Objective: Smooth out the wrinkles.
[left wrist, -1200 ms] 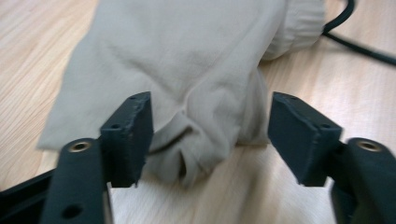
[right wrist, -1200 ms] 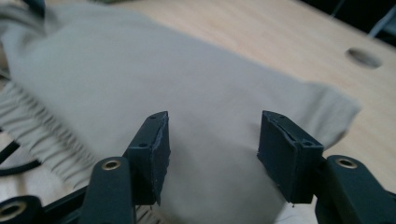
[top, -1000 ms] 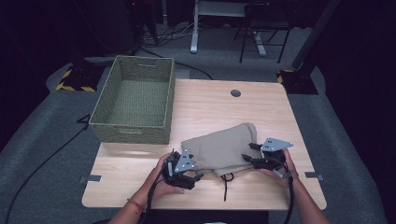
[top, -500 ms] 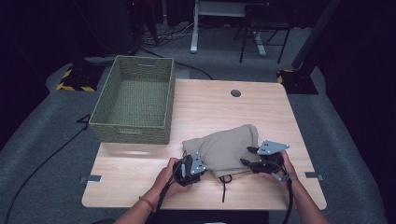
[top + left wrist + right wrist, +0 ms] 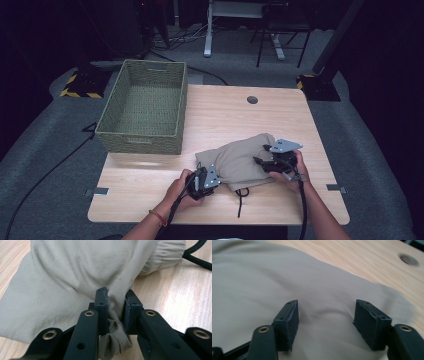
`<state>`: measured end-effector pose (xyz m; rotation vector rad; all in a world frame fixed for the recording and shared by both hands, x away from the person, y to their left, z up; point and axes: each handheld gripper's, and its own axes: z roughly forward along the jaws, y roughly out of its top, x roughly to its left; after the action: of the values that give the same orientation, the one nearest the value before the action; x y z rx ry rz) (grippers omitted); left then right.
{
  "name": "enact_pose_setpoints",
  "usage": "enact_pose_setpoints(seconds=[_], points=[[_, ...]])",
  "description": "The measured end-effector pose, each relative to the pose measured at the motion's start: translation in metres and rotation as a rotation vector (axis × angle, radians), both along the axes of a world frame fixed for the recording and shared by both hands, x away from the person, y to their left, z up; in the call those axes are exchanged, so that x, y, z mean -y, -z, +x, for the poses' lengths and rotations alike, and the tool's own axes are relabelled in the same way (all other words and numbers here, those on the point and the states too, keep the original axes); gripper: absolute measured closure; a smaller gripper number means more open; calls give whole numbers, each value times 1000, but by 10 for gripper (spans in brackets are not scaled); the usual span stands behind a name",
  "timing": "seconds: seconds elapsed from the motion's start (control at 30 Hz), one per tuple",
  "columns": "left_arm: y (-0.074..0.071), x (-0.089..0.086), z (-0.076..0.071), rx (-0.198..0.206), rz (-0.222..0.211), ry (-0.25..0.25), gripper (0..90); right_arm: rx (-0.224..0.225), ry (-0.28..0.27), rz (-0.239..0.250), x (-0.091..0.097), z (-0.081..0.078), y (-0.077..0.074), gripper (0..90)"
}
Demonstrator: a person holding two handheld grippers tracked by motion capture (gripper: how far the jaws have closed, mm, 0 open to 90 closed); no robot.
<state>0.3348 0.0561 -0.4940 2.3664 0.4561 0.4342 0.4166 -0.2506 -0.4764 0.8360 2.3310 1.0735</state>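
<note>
Between left tool (image 5: 116,306) pads: beige garment (image 5: 75,277) fold (tip hidden).

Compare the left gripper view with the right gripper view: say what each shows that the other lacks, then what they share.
Left gripper view: the left gripper, jaws just closed, pinching a bunched fold of the beige garment; a black cord. Right gripper view: the right gripper, open above smooth fabric; a round table hole. Both: the garment on the wooden table.
</note>
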Motion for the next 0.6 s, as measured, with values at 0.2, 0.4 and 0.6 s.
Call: enact_pose_setpoints(seconds=[0.2,0.4,0.6], points=[[0,3,-3,-9,-7,35,773,-64,141,68,44,11,0,364],[0,6,-6,-12,-3,53,775,46,206,37,47,-1,-19,399],[0,7,-10,-22,-5,86,774,83,-21,64,11,-24,-31,363]])
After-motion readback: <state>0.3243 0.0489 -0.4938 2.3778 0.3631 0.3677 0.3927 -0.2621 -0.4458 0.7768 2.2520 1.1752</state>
